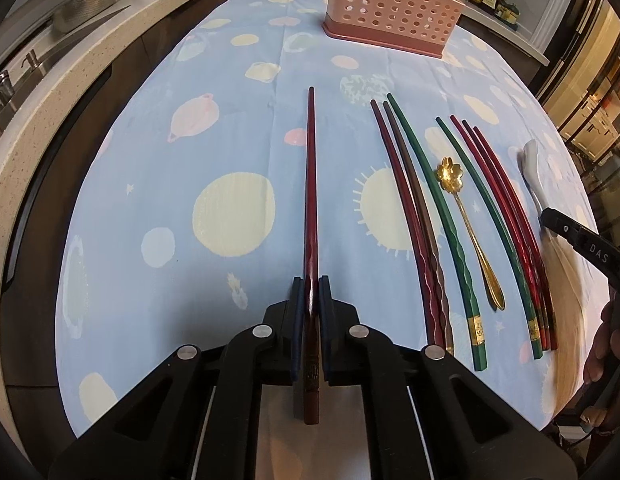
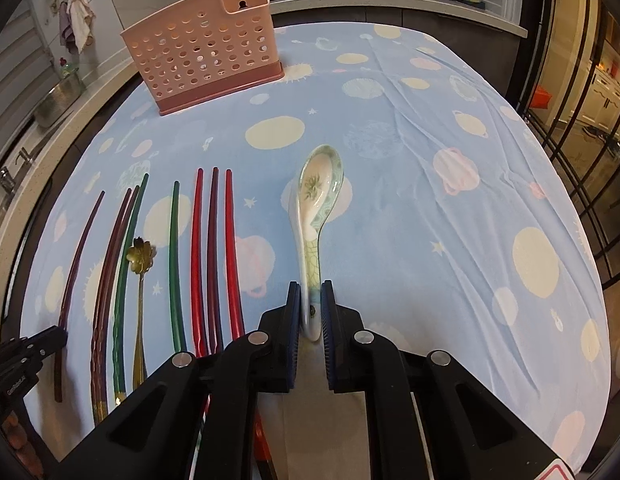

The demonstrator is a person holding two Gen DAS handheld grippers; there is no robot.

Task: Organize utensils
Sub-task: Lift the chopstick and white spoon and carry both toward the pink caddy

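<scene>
Through the left wrist camera I see my left gripper (image 1: 310, 292) pinching a dark red chopstick (image 1: 310, 184) near its handle end; the stick points straight toward the pink utensil holder (image 1: 394, 4) at the far edge of the blue planet-print tablecloth (image 1: 230, 128). To the right of that stick lie the other chopsticks (image 1: 422, 216) in a row, with the gold flower spoon (image 1: 466, 220) among them. Here the ceramic spoon (image 1: 530, 164) is only a pale blur beside them, and the right gripper is just a black finger. Through the right wrist camera I see what that view hides: my right gripper (image 2: 310, 304) is pressed onto the ceramic spoon's handle, bowl facing up and pointing away, right of the chopstick row and well short of the holder, whose perforated front shows nothing inside.
</scene>
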